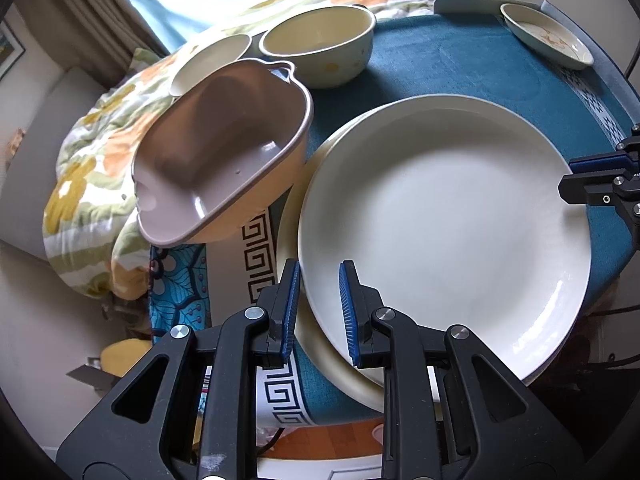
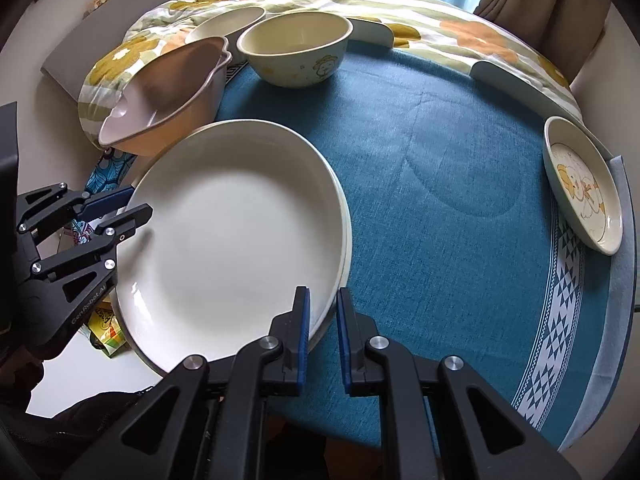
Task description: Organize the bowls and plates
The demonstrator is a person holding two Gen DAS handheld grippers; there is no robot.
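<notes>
A large white plate [image 1: 440, 208] [image 2: 232, 232] lies on top of a second cream plate [image 1: 289, 248] [image 2: 346, 240] at the near edge of the table. My left gripper [image 1: 320, 308] [image 2: 138, 202] is shut on the white plate's rim on one side. On the opposite rim, my right gripper [image 2: 323, 320] [image 1: 568, 176] is shut on the same plate. A peach heart-shaped bowl [image 1: 208, 152] [image 2: 160, 92] sits tilted just beyond the plates. Behind it stand a cream cartoon bowl [image 1: 320, 48] [image 2: 296, 48] and another cream bowl [image 1: 208, 64] [image 2: 230, 24].
A small cartoon dish [image 1: 548, 36] [image 2: 584, 184] rests at the table's far side edge. The teal tablecloth [image 1: 440, 60] [image 2: 440, 200] covers the table. A floral quilt [image 1: 100, 152] [image 2: 440, 12] lies past the table's back edge.
</notes>
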